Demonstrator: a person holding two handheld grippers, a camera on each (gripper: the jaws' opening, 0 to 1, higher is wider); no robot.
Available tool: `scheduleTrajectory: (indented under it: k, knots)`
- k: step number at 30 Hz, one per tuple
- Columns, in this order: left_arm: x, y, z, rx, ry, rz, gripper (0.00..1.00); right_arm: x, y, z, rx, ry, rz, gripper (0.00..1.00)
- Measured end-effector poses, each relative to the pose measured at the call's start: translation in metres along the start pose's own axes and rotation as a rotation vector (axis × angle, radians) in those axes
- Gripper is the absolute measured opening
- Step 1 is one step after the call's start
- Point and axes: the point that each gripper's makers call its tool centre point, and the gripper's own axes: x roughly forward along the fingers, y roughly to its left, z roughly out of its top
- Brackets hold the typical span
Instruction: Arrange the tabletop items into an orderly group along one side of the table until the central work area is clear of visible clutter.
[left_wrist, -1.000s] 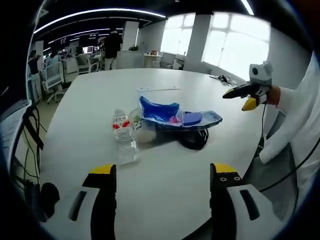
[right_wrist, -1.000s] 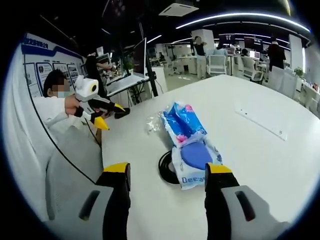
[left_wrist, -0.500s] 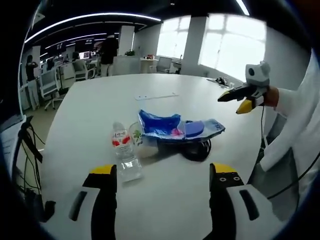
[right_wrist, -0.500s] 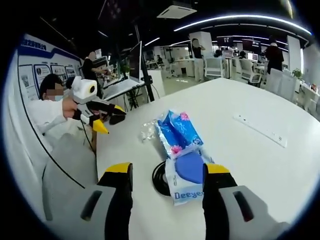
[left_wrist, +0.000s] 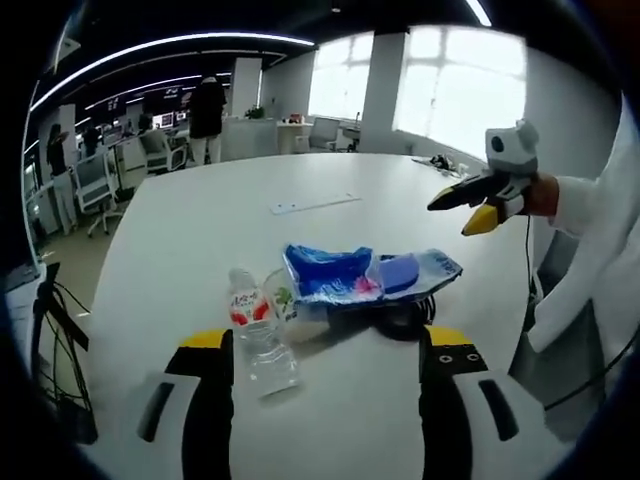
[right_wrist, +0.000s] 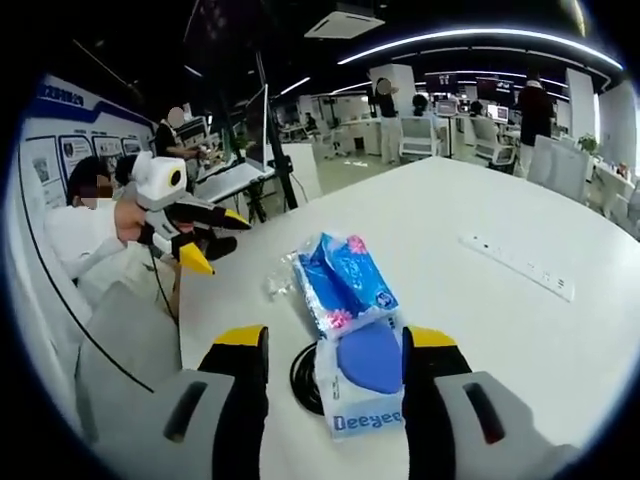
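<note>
Filling frame centre, a white table (left_wrist: 180, 250) in an open-plan office w/ ceiling strip lights. Blue tissue pack (right_wrist: 345, 285) reads "Deeyee"; red-label water bottle (left_wrist: 255, 325) lower centre. Left gripper (left_wrist: 325, 350) & right gripper (right_wrist: 333, 345) both spread wide, holding nothing.

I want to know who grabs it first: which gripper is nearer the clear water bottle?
Left. The water bottle lies just ahead of the left gripper, close to its left jaw. The right gripper hovers over the blue tissue pack, which lies between it and the bottle.
</note>
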Motion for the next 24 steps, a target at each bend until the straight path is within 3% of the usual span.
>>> scheduleTrajectory:
  k: [16,24]
  knots:
    - [0.028,0.011,0.014,0.048,0.009,-0.015,0.74,0.030,-0.021,0.002,0.075,0.011,-0.047,0.48]
    - [0.042,0.014,0.022,0.053,0.000,-0.024,0.74,0.046,-0.029,-0.006,0.115,0.039,-0.072,0.44]
